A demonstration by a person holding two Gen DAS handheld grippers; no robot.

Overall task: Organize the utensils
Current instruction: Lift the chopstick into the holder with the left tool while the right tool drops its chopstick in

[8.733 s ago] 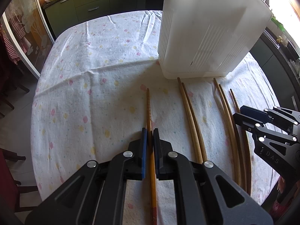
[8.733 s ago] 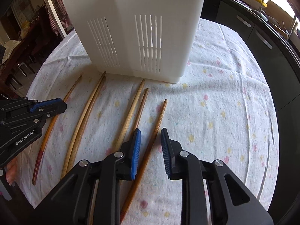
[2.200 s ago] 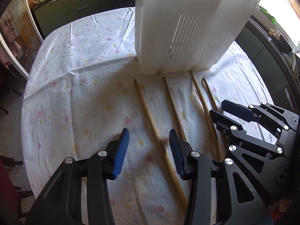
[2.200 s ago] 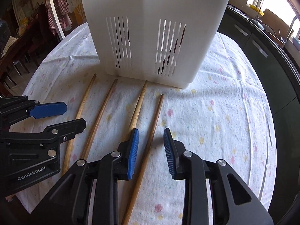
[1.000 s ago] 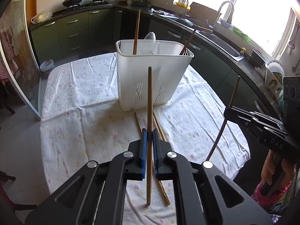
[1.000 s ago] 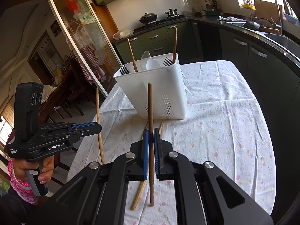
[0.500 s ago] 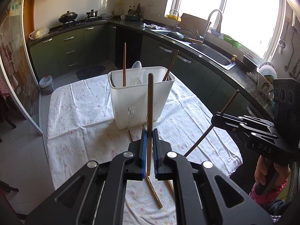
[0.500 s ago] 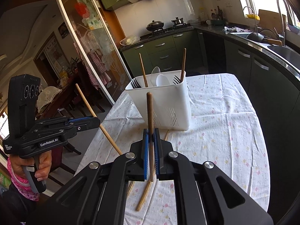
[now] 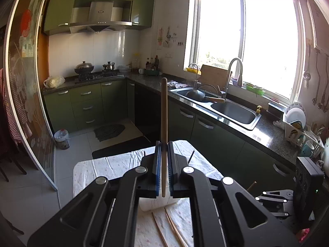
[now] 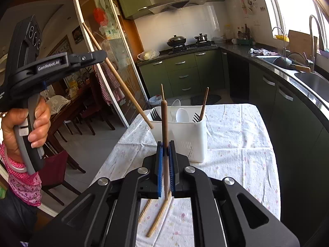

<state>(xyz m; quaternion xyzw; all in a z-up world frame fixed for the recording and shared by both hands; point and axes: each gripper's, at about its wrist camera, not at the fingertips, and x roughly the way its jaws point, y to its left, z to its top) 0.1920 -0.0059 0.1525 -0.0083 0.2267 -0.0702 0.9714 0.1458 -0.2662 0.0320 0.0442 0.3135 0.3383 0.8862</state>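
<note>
My left gripper (image 9: 163, 144) is shut on a light wooden chopstick (image 9: 164, 111) that stands upright between its blue pads. In the right wrist view the left gripper (image 10: 101, 55) is high at the left, its chopstick (image 10: 125, 90) slanting down, lower tip by the left rim of the white utensil basket (image 10: 185, 138). My right gripper (image 10: 165, 144) is shut on a dark brown chopstick (image 10: 164, 123), upright in front of the basket. Forks, spoons and two chopsticks stand in the basket. In the left wrist view the basket (image 9: 152, 203) is mostly hidden behind my fingers, and the right gripper (image 9: 260, 197) is low at the right.
Two loose chopsticks (image 10: 159, 214) lie on the flowered tablecloth (image 10: 236, 144) in front of the basket. A hand (image 10: 30, 123) grips the left handle. Dark counter and sink (image 10: 308, 78) run along the right; chairs (image 10: 61, 164) and a glass sliding door stand at the left.
Both grippers have risen with their chopsticks, the left one more. The left view has tilted up, so the basket dropped behind its fingers. Both grips hold unchanged.
</note>
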